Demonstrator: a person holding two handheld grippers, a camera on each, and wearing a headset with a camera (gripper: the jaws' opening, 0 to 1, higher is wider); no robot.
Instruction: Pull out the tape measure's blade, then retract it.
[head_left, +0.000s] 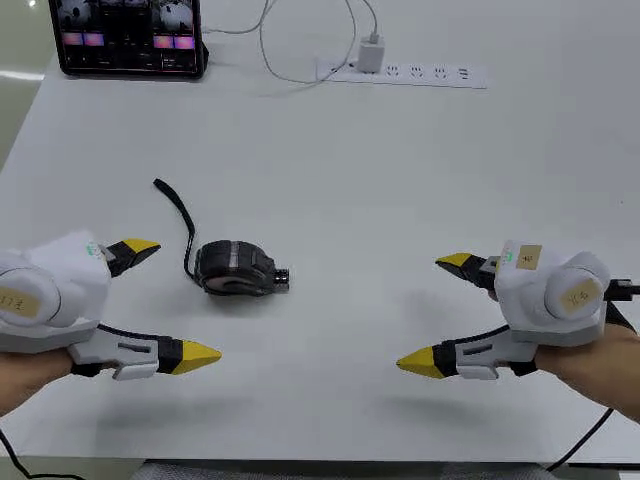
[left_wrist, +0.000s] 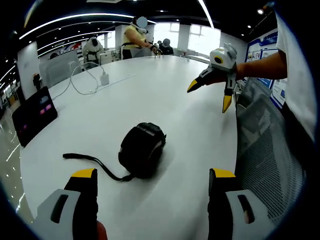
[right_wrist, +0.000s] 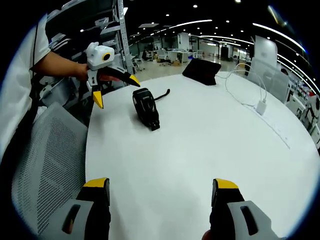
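Tape measure (head_left: 238, 268) is resting on the white table (head_left: 400, 170), left of centre, near the left gripper (head_left: 180, 298); the right gripper (head_left: 425, 312) is hovering well apart from it. Both claws are standing wide, holding nothing.

Judgement: the left should be clamping the case while the right is pinching the blade tip (head_left: 284, 278) and pulling straight, clear of the wrist strap (head_left: 180, 215).

The tip is showing too small to resolve its hook, and I cannot make out a lock button.

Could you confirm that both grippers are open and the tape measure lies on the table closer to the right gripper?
Not quite. Both grippers are open, but the tape measure lies on the table closer to the left gripper, not the right gripper; the head view shows it.
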